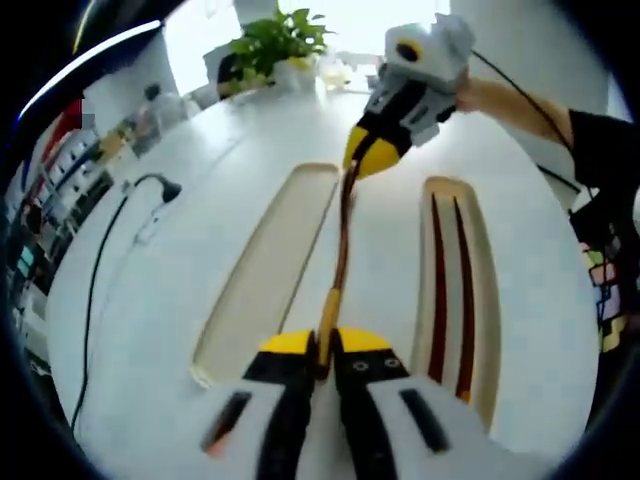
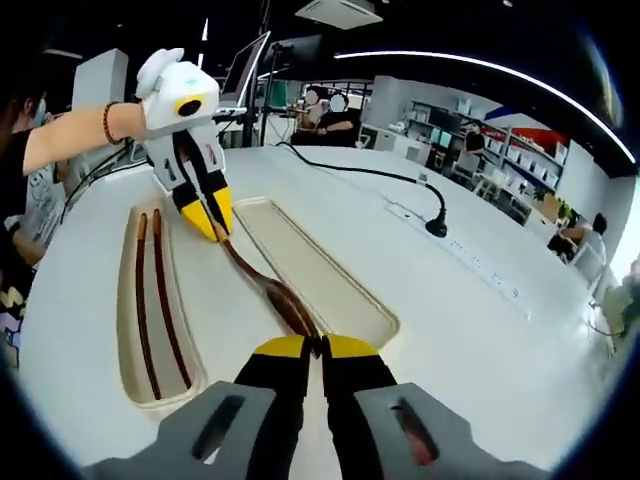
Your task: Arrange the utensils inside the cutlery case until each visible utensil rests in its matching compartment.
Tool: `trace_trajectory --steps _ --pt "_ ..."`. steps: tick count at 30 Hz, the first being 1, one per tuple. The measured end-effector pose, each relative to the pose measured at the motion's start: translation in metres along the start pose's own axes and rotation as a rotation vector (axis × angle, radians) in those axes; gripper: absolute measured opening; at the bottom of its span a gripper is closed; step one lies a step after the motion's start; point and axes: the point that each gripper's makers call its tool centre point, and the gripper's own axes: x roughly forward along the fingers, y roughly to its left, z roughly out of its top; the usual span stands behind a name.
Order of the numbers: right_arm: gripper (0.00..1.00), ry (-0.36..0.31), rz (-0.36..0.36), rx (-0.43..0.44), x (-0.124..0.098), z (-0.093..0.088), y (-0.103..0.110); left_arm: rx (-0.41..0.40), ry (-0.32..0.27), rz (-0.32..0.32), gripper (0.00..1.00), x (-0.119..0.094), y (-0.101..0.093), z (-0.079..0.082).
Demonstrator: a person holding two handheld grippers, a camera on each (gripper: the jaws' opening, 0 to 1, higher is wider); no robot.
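In the left gripper view, a white tabletop (image 1: 180,330) carries a potted plant (image 1: 280,40) and a black cable (image 1: 100,270). Two recessed compartments are set into it: one bare (image 1: 265,270), one (image 1: 485,300) with two chopsticks (image 1: 452,290). The left tool (image 1: 326,345) is clamped on a wooden utensil (image 1: 342,240); the right tool (image 1: 368,152) pinches its far end. In the right gripper view, an office with shelves surrounds the tabletop; the right tool (image 2: 320,348) grips the utensil's broad end (image 2: 290,305), between both compartments.
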Motion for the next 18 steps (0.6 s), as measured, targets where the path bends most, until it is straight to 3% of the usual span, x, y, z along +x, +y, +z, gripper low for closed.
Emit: trace_trajectory --steps 3,9,15,18 --pt "0.04 -0.027 -0.042 -0.024 -0.004 0.006 -0.001 -0.036 -0.01 -0.019 0.08 -0.001 0.001 0.0" --pt "0.04 -0.06 -0.07 -0.048 -0.017 0.02 0.002 -0.023 -0.05 -0.004 0.08 -0.009 -0.002 0.004" --pt "0.04 -0.142 -0.086 0.027 -0.028 0.033 0.005 -0.023 -0.116 0.033 0.08 -0.03 -0.008 0.013" --pt "0.04 -0.177 -0.079 0.063 -0.036 0.036 0.018 -0.041 -0.158 0.039 0.08 -0.045 -0.018 0.011"
